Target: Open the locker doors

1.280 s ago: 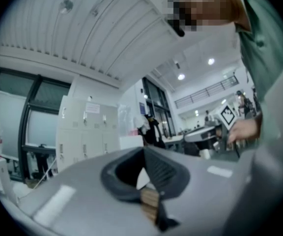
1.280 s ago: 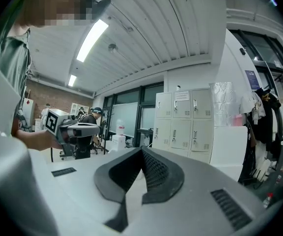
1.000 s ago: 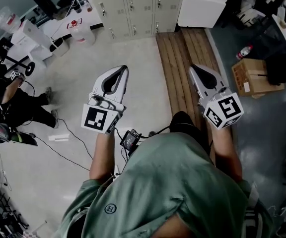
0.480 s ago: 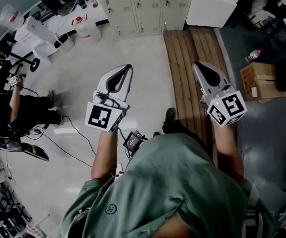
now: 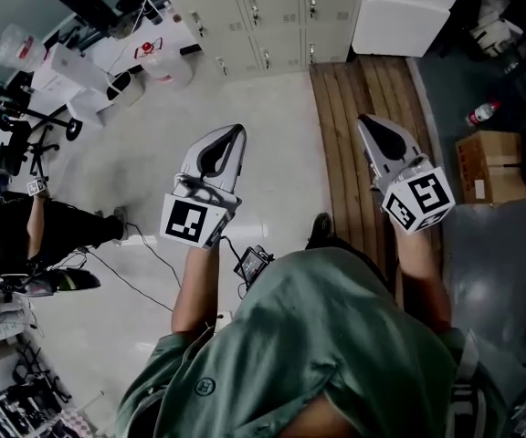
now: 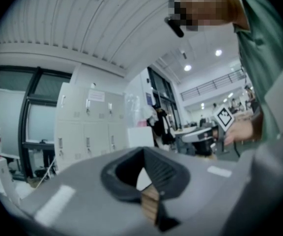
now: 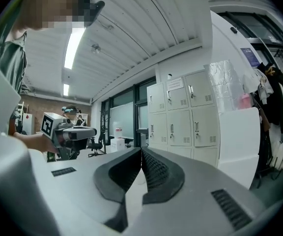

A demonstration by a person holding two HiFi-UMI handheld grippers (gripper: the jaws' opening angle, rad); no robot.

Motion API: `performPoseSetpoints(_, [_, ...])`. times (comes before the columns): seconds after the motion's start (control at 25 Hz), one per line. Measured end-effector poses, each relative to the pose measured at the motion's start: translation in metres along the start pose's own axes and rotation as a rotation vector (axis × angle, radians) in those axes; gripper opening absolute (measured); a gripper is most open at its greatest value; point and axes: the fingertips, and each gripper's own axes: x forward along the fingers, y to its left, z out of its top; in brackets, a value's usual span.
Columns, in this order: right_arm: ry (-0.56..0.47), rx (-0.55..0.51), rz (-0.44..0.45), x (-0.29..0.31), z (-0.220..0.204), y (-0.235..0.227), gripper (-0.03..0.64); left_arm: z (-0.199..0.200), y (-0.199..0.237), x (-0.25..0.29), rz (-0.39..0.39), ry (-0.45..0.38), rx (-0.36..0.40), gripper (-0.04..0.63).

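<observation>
A bank of beige lockers (image 5: 272,16) stands at the far side of the floor, every visible door closed with a small handle. Both grippers hang in the air well short of it, pointing that way. My left gripper (image 5: 229,130) is shut with nothing between its jaws. My right gripper (image 5: 365,121) is shut and empty too. In the left gripper view the lockers (image 6: 87,132) show beyond the closed tips of the left gripper (image 6: 143,150). In the right gripper view the lockers (image 7: 185,117) rise beyond the closed tips of the right gripper (image 7: 141,149).
A white cabinet (image 5: 409,12) stands right of the lockers. A strip of wooden planks (image 5: 354,126) runs along the floor under my right gripper. A cardboard box (image 5: 491,167) and a bottle (image 5: 482,114) lie at right. Another person (image 5: 26,231) and cables (image 5: 144,254) are at left.
The lockers and floor have slid down and right in the head view, so the lockers look nearer. Both grippers stay shut and keep their pose.
</observation>
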Motion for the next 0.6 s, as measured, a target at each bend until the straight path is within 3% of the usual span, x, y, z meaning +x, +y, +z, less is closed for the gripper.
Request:
performPoseSetpoints(0.28, [-0.017,0.007,0.038,0.045,0.0,-0.061,0.005,-0.002,0.026,0.06,0.037,0.022,0.03,0.0])
performPoseSetpoints(0.6, [0.01,0.026,0.039,0.092,-0.009,-0.099,0.005,-0.016,0.06,0.109,0.019,0.043,0.026,0.0])
